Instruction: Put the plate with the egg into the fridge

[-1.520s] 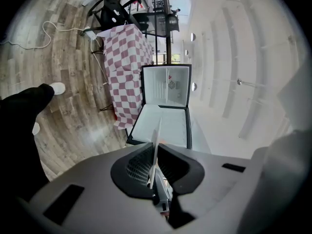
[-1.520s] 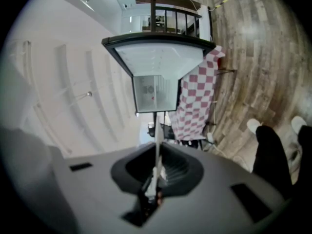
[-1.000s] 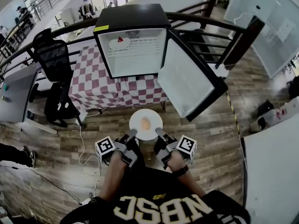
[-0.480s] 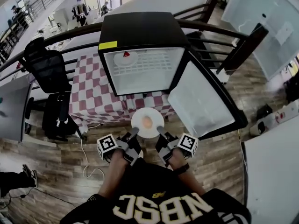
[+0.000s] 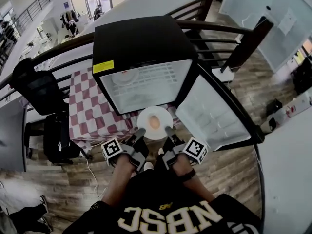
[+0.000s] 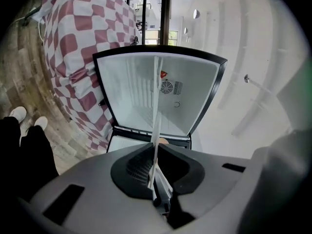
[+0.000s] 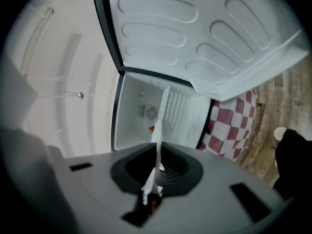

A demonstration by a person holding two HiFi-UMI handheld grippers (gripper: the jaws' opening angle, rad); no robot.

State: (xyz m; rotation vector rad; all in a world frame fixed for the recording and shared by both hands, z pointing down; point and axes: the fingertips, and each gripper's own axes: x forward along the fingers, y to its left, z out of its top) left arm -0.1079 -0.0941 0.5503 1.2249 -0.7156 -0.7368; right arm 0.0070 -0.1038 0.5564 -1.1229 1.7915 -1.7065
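Observation:
A white plate (image 5: 146, 117) with a brown egg (image 5: 154, 122) on it hangs level in front of the open fridge (image 5: 141, 48), at the lower edge of its lit inside (image 5: 151, 89). My left gripper (image 5: 138, 133) is shut on the plate's near left rim. On the near right rim my right gripper (image 5: 168, 132) is shut. In the left gripper view the plate (image 6: 156, 126) shows edge-on as a thin white line between the jaws, with the egg (image 6: 164, 141) just peeking out. The right gripper view shows the same edge of the plate (image 7: 159, 130) before the fridge (image 7: 141, 116).
The fridge door (image 5: 214, 113) swings open to the right, close to my right arm. A small plate (image 5: 124, 76) lies on the wire shelf inside. The fridge stands on a red-checked tablecloth (image 5: 90, 111). A black chair (image 5: 34, 89) is at left and a dark railing (image 5: 229, 28) behind.
I have walked closer: the fridge fills more of the view and the plate has moved from over the floor up to the fridge opening. Both grips are unchanged.

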